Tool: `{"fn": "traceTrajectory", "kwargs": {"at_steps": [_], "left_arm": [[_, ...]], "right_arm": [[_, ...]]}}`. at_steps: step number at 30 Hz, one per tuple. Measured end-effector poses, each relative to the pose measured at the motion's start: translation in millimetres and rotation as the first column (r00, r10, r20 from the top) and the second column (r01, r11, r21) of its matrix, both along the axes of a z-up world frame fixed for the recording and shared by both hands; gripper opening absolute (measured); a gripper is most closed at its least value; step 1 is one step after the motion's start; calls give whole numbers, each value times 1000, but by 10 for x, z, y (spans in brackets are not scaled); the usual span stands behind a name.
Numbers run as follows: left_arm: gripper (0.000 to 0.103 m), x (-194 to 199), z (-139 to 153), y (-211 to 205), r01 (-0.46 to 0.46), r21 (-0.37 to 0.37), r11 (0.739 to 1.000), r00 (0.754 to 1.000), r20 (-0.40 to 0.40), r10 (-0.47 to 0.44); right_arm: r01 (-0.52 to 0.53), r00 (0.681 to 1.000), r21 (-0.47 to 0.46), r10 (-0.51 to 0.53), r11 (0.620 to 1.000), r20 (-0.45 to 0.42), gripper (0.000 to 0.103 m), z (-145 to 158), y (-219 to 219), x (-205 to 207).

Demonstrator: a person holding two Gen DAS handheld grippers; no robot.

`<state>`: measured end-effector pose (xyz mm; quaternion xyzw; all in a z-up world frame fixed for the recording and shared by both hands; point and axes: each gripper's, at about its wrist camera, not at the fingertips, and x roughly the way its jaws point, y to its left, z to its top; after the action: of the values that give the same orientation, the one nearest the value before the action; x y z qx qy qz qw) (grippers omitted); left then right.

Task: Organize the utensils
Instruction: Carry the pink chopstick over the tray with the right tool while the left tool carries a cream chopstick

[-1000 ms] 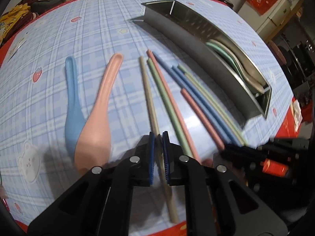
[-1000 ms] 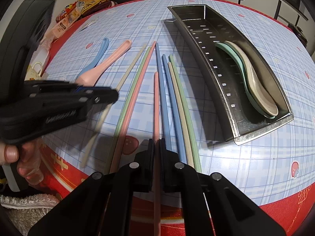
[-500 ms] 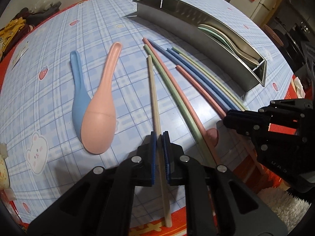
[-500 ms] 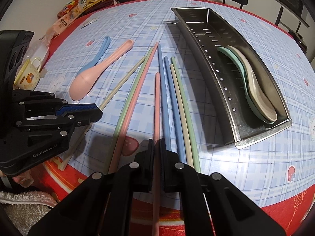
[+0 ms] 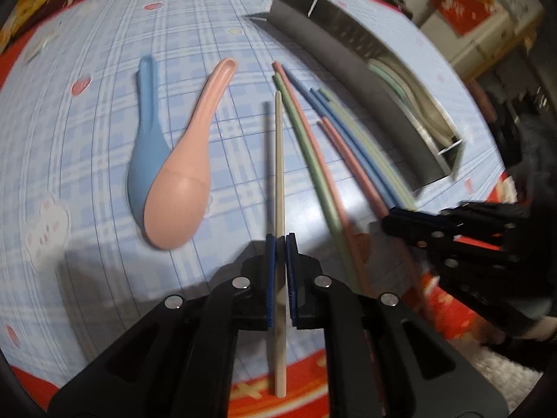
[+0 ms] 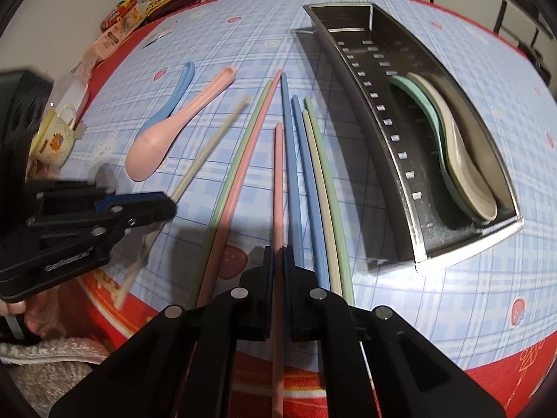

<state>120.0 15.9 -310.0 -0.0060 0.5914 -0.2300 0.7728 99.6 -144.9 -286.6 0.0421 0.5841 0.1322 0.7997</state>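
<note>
My left gripper (image 5: 280, 240) is shut on a beige chopstick (image 5: 278, 160) and holds it just above the table; its shadow lies beside it. My right gripper (image 6: 278, 249) is shut on a pink chopstick (image 6: 277, 174), near the table's front edge. Several other chopsticks, green, pink, blue and beige (image 6: 306, 174), lie side by side on the blue plaid tablecloth. A pink spoon (image 5: 184, 181) and a blue spoon (image 5: 146, 139) lie to the left. A steel utensil tray (image 6: 393, 146) at the right holds a green spoon (image 6: 421, 111) and a beige spoon (image 6: 463, 160).
The table's red front edge (image 6: 487, 365) is close below both grippers. A small cup (image 6: 57, 136) and snack packets (image 6: 118, 31) sit at the far left edge. A towel (image 6: 52, 365) lies below the table edge at the left.
The left gripper has lifted the beige chopstick off the table and swung it away from the other chopsticks. The right gripper stays shut on the pink chopstick, nearly still.
</note>
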Motion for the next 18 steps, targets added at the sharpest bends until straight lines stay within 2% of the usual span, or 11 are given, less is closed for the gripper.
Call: {"fn": "traceTrajectory", "kwargs": {"at_steps": [3, 8, 18], "left_arm": [[10, -32, 127, 124, -52, -44, 998, 999, 11, 52], [10, -27, 247, 310, -153, -94, 984, 988, 5, 154], [10, -54, 457, 355, -248, -143, 958, 968, 7, 251]], "right_arm": [[9, 1000, 61, -9, 998, 2, 6, 76, -78, -13], [2, 1000, 99, -5, 995, 26, 6, 211, -139, 31], [-39, 995, 157, 24, 987, 96, 6, 515, -288, 103]]}}
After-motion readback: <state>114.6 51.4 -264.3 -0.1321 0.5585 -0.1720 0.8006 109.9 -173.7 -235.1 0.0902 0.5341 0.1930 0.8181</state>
